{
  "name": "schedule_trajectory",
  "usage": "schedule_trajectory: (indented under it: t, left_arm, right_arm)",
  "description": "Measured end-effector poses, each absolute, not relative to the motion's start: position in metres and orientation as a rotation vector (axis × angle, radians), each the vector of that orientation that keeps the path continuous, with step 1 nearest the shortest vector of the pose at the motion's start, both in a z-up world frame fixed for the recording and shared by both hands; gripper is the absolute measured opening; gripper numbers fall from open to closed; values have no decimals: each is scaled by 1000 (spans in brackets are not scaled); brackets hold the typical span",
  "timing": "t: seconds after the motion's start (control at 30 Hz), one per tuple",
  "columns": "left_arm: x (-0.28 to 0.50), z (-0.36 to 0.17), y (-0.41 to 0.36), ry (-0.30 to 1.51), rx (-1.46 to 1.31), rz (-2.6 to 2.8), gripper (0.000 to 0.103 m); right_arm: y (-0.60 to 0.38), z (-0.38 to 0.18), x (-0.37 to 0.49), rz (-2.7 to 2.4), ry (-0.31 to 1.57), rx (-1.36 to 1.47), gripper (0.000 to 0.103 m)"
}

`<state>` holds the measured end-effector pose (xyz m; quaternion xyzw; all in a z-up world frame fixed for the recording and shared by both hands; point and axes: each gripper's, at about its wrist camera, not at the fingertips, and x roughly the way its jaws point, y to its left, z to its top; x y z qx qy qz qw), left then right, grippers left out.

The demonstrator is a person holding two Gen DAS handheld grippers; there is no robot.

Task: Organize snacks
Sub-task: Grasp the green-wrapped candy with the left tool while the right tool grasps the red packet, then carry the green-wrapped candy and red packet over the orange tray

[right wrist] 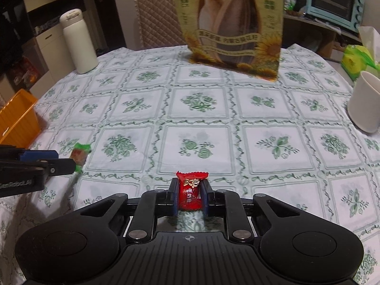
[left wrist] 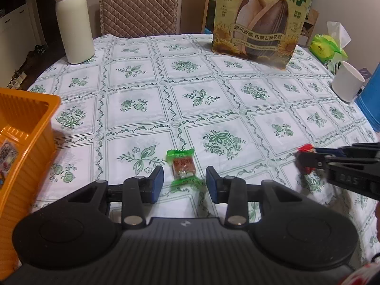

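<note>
**Two grippers at wrapped candies on a patterned tablecloth**

Landmark: tall sunflower-seed bag [left wrist: 258, 19], glossy printed foil/paper w/ seed artwork, standing upright at far side of a round table [left wrist: 190, 109]. Table covered w/ smooth white cloth printed in green floral squares.

Left gripper [left wrist: 184, 180]: matte black plastic body, ribbed top, blue rubbery pads. Jaws spread wide, holding nothing. Green candy [left wrist: 182, 167] lies flat on the cloth between the pads, not touching either; crinkly green twist-wrap ends, brownish-red rectangular centre. It sits well in front of the seed bag, on the near side of the table.

Right gripper [right wrist: 189, 196]: same build, jaws closed on red candy [right wrist: 191, 191], a shiny red crimped-edge wrapper w/ a cartoon face, pinched upright between the blue pads, also well in front of the bag.

Orange basket [left wrist: 26, 142]: hard plastic, ribbed walls, rectangular, far left of the bag at the near table edge; some printed packets inside, details unclear.

Cream bottle [left wrist: 73, 21]: smooth cylinder w/ flip lid, left of the bag. White cup [left wrist: 346, 80]: plain, tapered, right of the bag. Green tissue pack [left wrist: 329, 47] w/ white tissue sticking up, just right of the bag, behind the cup.
</note>
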<state>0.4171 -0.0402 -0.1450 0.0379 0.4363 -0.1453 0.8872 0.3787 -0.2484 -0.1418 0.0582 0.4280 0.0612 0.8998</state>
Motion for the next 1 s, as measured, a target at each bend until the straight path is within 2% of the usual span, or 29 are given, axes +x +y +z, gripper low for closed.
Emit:
schedule_trajectory:
  t: [0.3, 0.37, 0.43, 1.0]
  left_arm:
    - [429, -156, -49, 895, 129, -298, 33]
    - [428, -156, -51, 886, 151, -306, 22]
    - [426, -156, -53, 884, 159, -320, 19]
    - [398, -139, -46, 878, 172, -336, 19]
  right_arm:
    - [-262, -144, 374, 92, 897, 157, 19]
    - [-263, -145, 373, 88, 901, 160, 19]
    - [-264, -146, 371, 87, 903, 164, 19]
    - [-255, -136, 362, 125, 888, 162, 19]
